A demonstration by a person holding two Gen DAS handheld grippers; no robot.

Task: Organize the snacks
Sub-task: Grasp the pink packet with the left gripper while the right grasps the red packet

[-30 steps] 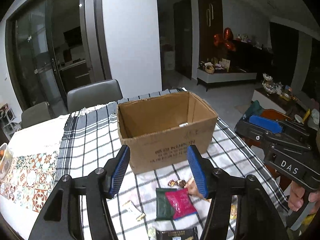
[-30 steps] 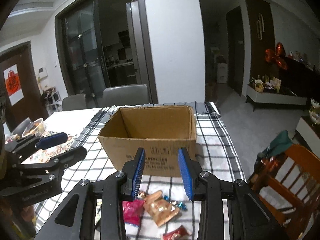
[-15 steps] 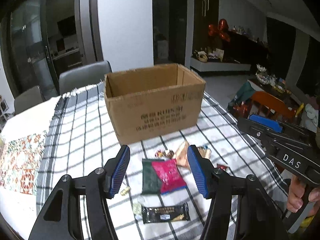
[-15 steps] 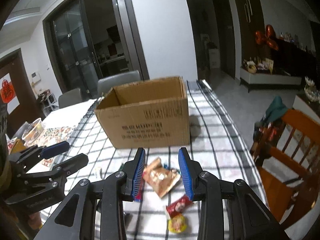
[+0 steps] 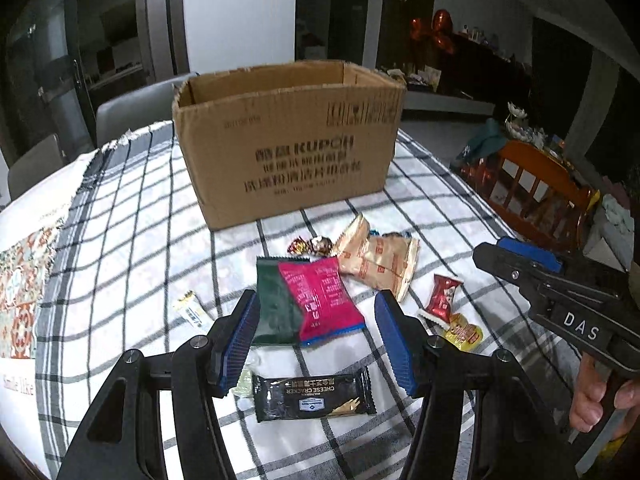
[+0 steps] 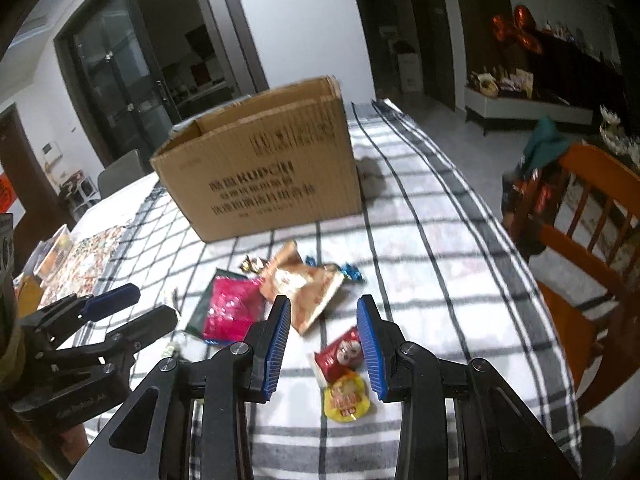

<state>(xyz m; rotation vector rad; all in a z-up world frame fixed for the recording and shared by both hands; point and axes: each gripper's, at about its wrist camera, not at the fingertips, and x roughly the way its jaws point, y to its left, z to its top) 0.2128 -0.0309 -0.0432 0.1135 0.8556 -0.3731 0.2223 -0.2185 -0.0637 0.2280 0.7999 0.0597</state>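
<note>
No snack is yet held: the left hand-held gripper (image 5: 316, 338) is spread wide over the pink packet (image 5: 320, 300), the right hand-held gripper (image 6: 323, 344) is set narrow and empty above the red candy (image 6: 339, 354), and the cardboard box (image 5: 288, 140) beyond awaits filling.

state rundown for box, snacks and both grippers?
cardboard box: upright, top open, on the tablecloth
pink and green packet: flat on the cloth, untouched
beige packet: flat, beside the pink one
black cracker bar: flat, nearest the left gripper
red candy: loose on the cloth
yellow candy: loose, beside the red one
left gripper: open, empty
right gripper: open, empty
</note>
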